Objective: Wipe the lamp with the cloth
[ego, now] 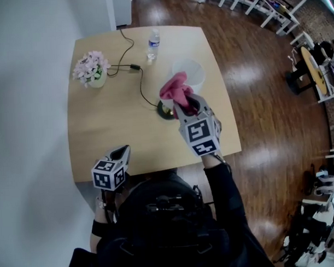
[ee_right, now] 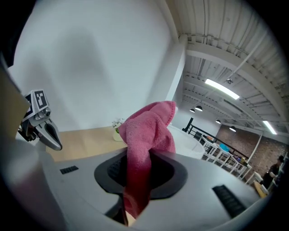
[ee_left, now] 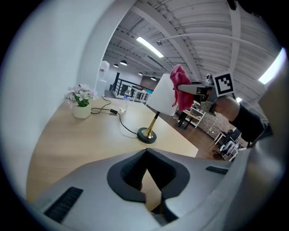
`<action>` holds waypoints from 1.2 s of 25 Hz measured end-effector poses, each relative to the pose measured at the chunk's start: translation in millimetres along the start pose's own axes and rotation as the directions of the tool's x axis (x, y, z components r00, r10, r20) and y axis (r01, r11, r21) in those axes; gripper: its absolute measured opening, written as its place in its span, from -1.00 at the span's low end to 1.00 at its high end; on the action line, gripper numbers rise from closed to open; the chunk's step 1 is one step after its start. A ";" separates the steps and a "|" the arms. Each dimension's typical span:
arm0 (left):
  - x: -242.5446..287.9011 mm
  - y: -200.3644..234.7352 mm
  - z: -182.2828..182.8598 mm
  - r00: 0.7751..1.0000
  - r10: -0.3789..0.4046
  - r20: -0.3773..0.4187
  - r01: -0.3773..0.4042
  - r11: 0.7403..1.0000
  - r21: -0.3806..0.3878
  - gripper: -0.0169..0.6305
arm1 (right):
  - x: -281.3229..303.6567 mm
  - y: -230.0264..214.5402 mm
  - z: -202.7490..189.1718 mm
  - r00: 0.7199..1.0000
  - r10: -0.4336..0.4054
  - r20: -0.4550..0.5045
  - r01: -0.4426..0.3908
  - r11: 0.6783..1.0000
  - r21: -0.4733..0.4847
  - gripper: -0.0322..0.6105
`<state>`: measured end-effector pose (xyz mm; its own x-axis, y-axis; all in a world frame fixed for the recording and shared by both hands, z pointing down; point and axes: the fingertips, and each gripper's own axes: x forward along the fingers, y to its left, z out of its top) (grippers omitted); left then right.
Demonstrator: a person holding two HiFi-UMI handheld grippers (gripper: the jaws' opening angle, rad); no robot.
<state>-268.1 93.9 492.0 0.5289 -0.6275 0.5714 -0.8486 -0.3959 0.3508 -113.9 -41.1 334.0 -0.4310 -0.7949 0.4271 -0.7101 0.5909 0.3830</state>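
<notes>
The right gripper (ego: 183,106) has its jaws clamped on a pink cloth (ego: 173,87), whose bunched free end sticks up from between them and sits right at the rim of the white shade (ego: 192,71) of the lamp (ee_left: 156,108). The lamp stands on its dark round base (ego: 165,111) towards the right side of the wooden table (ego: 101,132). The left gripper (ego: 122,154) hangs over the table's near edge, well apart from the lamp, with its jaws clenched together on nothing; a pot of flowers (ego: 91,69), a water bottle (ego: 153,43) and the lamp's black cable (ego: 140,82) lie farther back on the table.
</notes>
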 end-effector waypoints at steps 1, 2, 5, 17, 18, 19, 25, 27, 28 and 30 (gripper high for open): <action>-1.6 1.4 -1.7 1.000 0.006 0.001 -0.006 1.000 -0.006 -0.95 | 4.3 7.0 -8.0 1.000 0.013 -0.018 -0.013 1.000 0.000 -0.63; -3.4 2.8 -3.2 1.000 0.012 0.003 -0.012 1.000 -0.013 -0.95 | 8.5 14.3 -17.2 0.999 0.027 -0.037 -0.027 1.000 0.003 -0.63; -8.3 6.6 -7.0 0.999 0.031 0.011 -0.031 0.999 -0.033 -0.95 | 21.8 32.8 -48.7 0.993 0.070 -0.096 -0.068 0.997 0.030 -0.63; -13.2 16.1 -16.4 0.999 0.052 0.001 -0.052 0.997 -0.063 -0.95 | 58.8 84.1 -115.0 0.944 0.212 -0.253 -0.194 0.976 0.096 -0.63; -13.2 16.3 -15.5 0.999 0.050 0.002 -0.050 0.997 -0.061 -0.95 | 55.6 85.8 -107.4 0.946 0.219 -0.239 -0.200 0.975 0.100 -0.63; -13.3 16.5 -14.8 0.999 0.048 0.003 -0.048 0.997 -0.060 -0.95 | 51.0 86.0 -96.1 0.951 0.219 -0.217 -0.202 0.974 0.101 -0.63; -11.7 17.5 -15.1 1.000 0.026 0.000 -0.026 0.998 -0.049 -0.95 | 19.5 54.0 1.8 0.991 0.116 -0.064 -0.112 0.992 0.066 -0.63; -10.7 18.5 -14.3 1.000 0.017 0.000 -0.017 0.999 -0.045 -0.95 | 16.2 37.3 27.7 0.998 0.056 -0.037 -0.055 0.998 0.039 -0.63; -10.3 19.6 -14.2 1.000 0.014 0.001 -0.014 0.999 -0.043 -0.95 | 17.0 30.1 36.9 0.999 0.028 -0.028 -0.028 0.999 0.025 -0.63; -10.2 23.0 -15.1 1.000 0.012 0.002 -0.012 0.999 -0.038 -0.95 | 23.6 18.4 45.9 0.999 -0.020 -0.027 0.020 1.000 0.008 -0.63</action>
<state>-293.1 101.4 505.5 0.5183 -0.6336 0.5744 -0.8547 -0.3621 0.3719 -162.7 -55.3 313.5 -0.4014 -0.8026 0.4413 -0.7230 0.5735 0.3852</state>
